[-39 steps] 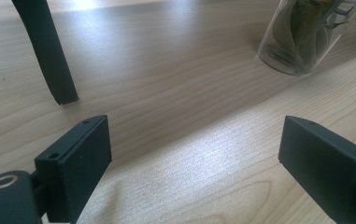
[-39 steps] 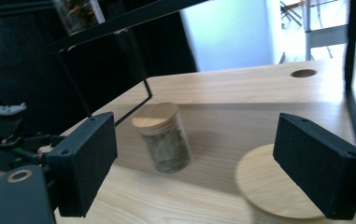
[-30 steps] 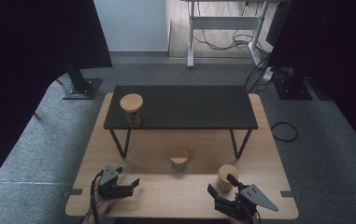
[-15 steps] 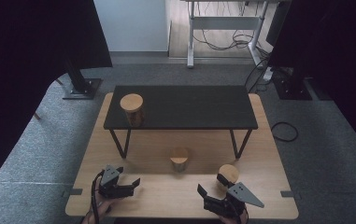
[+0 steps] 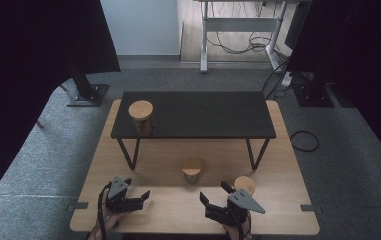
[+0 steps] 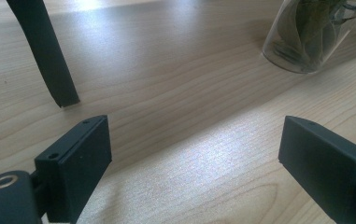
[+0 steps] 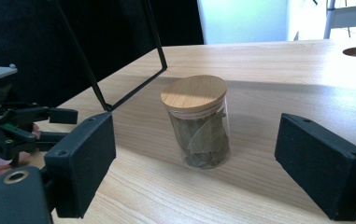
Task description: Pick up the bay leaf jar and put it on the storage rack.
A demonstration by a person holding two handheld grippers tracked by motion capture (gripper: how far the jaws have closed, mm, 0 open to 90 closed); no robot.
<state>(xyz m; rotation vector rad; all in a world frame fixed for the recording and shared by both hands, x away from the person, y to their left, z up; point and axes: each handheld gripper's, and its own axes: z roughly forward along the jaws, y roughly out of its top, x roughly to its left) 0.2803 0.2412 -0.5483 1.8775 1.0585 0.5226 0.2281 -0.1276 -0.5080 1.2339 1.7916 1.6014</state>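
Jar pick-up, approach phase. Clock directions read off the high view, table centre as the dial.

At 7 o'clock, left gripper (image 5: 144,197) sits low over the wooden table (image 5: 288,165), jaws wide apart, nothing between them; its own view shows bare wood between the pads, a shelf leg (image 6: 49,56) beyond them on the left and the base of a glass jar off to the upper right. Judged idle.

At 11 o'clock, far jar (image 5: 141,117) with wooden lid stands upright on the black shelf (image 5: 203,114), near its left end.

Just past 6 o'clock, middle jar (image 5: 192,170) stands upright on the table, in front of the shelf, well apart from both grippers. Right gripper view has this leaf-filled jar (image 7: 198,122) centred between the two black jaws but some way ahead, not touched.

At 5 o'clock, right gripper (image 5: 214,195), jaws spread wide, nothing held, pointing up-left toward the middle jar. Third jar (image 5: 244,185) just beside it at its right, partly behind the grey plate.

Step in hand, as judged: right gripper lining up on the middle jar. Next move calls for going forward level until the glass body sits between the pads, below the lid, then closing gently; glass is likely slick, and a high grip could tip it.
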